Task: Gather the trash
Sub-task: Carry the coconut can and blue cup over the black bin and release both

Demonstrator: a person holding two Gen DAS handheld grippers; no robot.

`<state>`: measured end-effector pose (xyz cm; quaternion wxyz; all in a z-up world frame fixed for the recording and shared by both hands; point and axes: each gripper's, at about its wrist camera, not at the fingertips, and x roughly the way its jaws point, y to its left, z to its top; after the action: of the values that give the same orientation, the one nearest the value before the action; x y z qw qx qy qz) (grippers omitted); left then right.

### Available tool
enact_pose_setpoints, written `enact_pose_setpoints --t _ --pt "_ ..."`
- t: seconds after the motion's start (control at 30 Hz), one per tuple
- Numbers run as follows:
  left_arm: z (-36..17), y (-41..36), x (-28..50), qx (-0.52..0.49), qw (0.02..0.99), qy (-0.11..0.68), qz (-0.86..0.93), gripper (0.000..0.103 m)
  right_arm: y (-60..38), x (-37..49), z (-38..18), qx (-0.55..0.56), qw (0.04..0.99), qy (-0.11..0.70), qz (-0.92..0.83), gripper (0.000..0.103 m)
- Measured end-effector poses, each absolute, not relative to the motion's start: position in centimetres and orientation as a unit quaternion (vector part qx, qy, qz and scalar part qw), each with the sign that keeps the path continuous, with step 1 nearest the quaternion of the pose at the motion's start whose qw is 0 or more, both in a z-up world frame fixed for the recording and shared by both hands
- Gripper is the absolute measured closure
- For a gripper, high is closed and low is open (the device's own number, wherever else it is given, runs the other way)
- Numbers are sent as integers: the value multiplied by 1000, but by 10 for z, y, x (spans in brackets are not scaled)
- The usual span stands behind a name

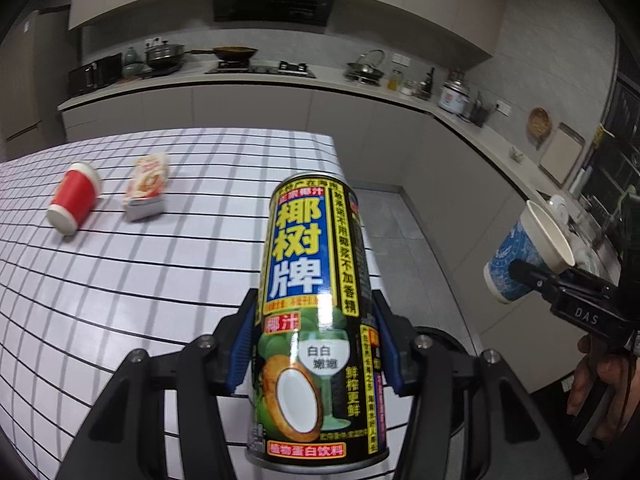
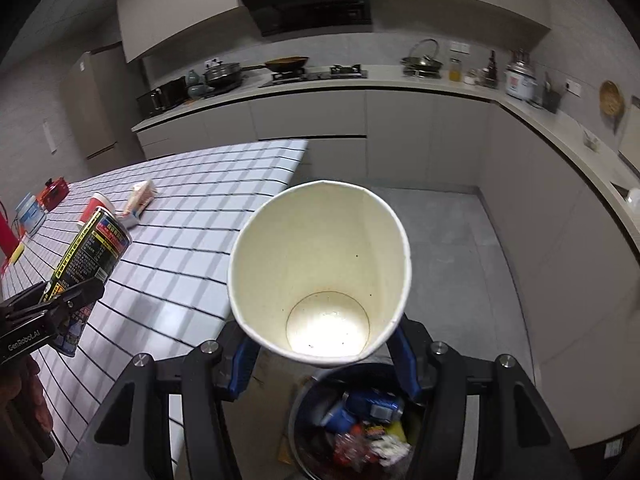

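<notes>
Your left gripper point(image 1: 316, 356) clamped its jaws on the coconut-milk can point(image 1: 316, 320), while your right gripper point(image 2: 324, 356) pinched the empty paper cup point(image 2: 320, 272) above the bin point(image 2: 304, 412), seemingly for dropping; a red cup point(image 1: 74, 198) and carton point(image 1: 146, 188) lay on the bench point(image 1: 160, 280).

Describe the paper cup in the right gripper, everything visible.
The paper cup is a tall tapered cup, cream inside, blue with a white pattern outside, with a rolled rim. It is empty apart from a few dark specks and a faint ring near the bottom. The right gripper clamps its lower wall between blue pads, mouth tilted toward the camera. It hangs over the trash bin, touching only the pads.
</notes>
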<state>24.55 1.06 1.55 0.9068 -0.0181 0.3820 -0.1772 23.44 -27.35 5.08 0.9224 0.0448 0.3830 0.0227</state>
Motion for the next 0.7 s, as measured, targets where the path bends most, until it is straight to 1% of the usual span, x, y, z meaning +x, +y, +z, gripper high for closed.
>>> enact_pose_setpoints --t 0.17,0.33,0.57,0.7 --pt "13 -37 235 -3 898 388 -210 49 -311 214 36 49 917 397 12 44" --pt "-1 -77 221 9 888 399 -228 49 -339 201 10 51 907 418 14 43" --pt "-18 -108 214 10 881 417 -225 49 -361 198 -23 55 895 442 29 43" --pt "-35 -125 205 8 873 432 -225 49 -362 197 -53 30 884 465 42 43"
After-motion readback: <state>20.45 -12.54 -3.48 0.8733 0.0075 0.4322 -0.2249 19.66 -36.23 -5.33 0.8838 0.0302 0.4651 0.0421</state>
